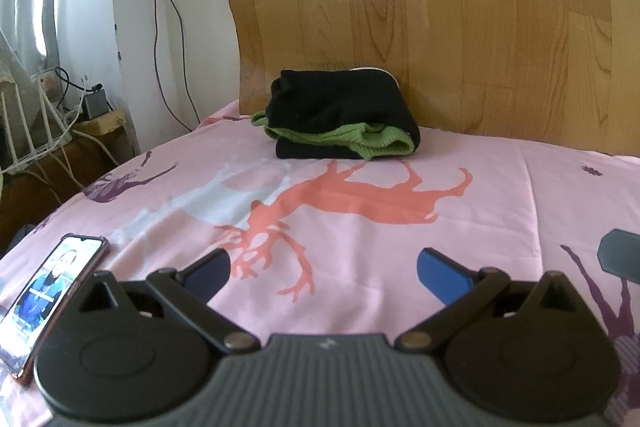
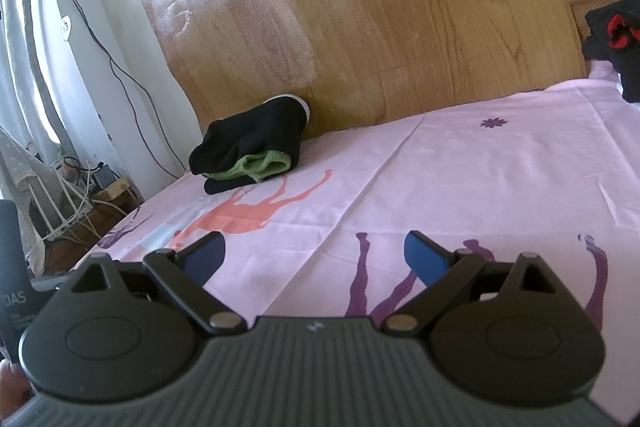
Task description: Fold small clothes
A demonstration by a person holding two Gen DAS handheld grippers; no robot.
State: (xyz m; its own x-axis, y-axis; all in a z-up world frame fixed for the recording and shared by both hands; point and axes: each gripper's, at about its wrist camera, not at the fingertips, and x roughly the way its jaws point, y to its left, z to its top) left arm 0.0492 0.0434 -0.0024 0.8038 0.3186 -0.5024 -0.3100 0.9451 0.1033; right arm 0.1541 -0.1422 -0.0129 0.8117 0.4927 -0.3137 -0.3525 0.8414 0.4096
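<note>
A small stack of folded clothes [image 1: 344, 115], black pieces with a green ribbed piece between them, lies at the far side of the pink bed sheet [image 1: 500, 195] against the wooden headboard. It also shows in the right wrist view [image 2: 250, 147] at the far left. My left gripper [image 1: 322, 267] is open and empty, low over the sheet, well short of the stack. My right gripper [image 2: 314, 253] is open and empty over the sheet, to the right of the stack. A black and red garment [image 2: 616, 39] lies unfolded at the far right edge.
A phone [image 1: 52, 291] with a lit screen lies on the sheet by my left gripper. The wooden headboard [image 1: 460, 27] bounds the far side. Cables and a white rack [image 1: 32, 131] stand off the bed's left edge. The other gripper's tip [image 1: 620, 255] shows at the right.
</note>
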